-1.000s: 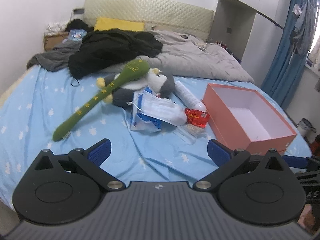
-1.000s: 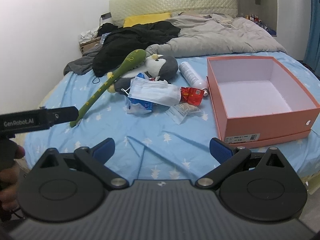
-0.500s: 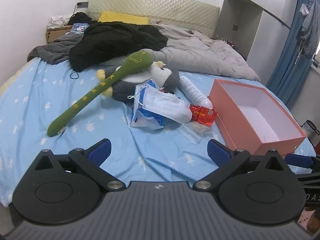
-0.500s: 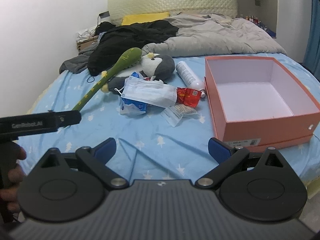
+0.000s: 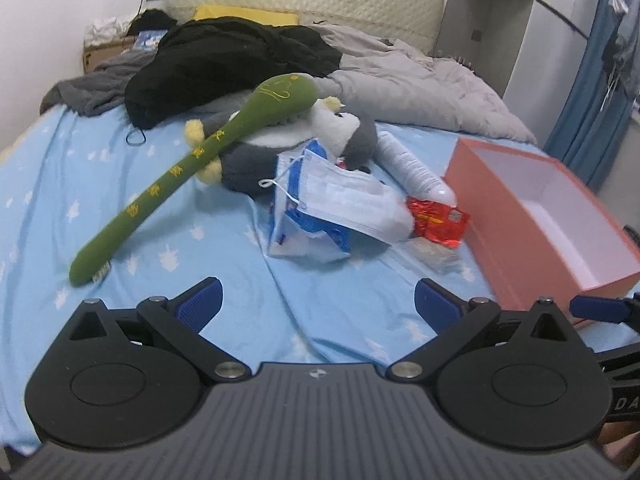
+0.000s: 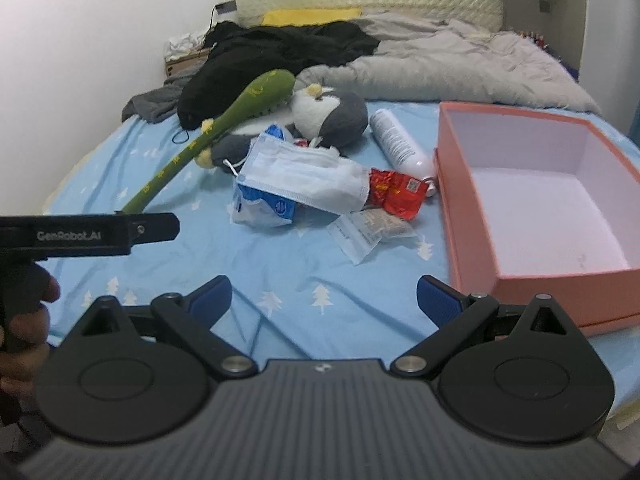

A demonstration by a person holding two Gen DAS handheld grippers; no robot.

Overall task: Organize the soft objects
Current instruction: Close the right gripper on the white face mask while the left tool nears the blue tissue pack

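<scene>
While both hand-held grippers, left (image 5: 316, 300) and right (image 6: 324, 300), hover spread, bare sheet (image 6: 304, 280) separates them from pile (image 6: 304, 176); box (image 6: 472, 232) at 2 o'clock.

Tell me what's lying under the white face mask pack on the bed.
The face mask pack rests on a blue-and-white plastic bag and overlaps the red snack packet. Its far edge leans against the penguin plush. Anything directly beneath its middle is hidden.

The left gripper (image 5: 316, 300) hangs wide open above the pale blue star-print bedsheet (image 5: 120, 200). Ahead, a long green plush stick (image 5: 188, 164) leans across a grey-and-white stuffed penguin (image 5: 320, 140), beside an open salmon-pink cardboard box (image 5: 532, 216).
</scene>
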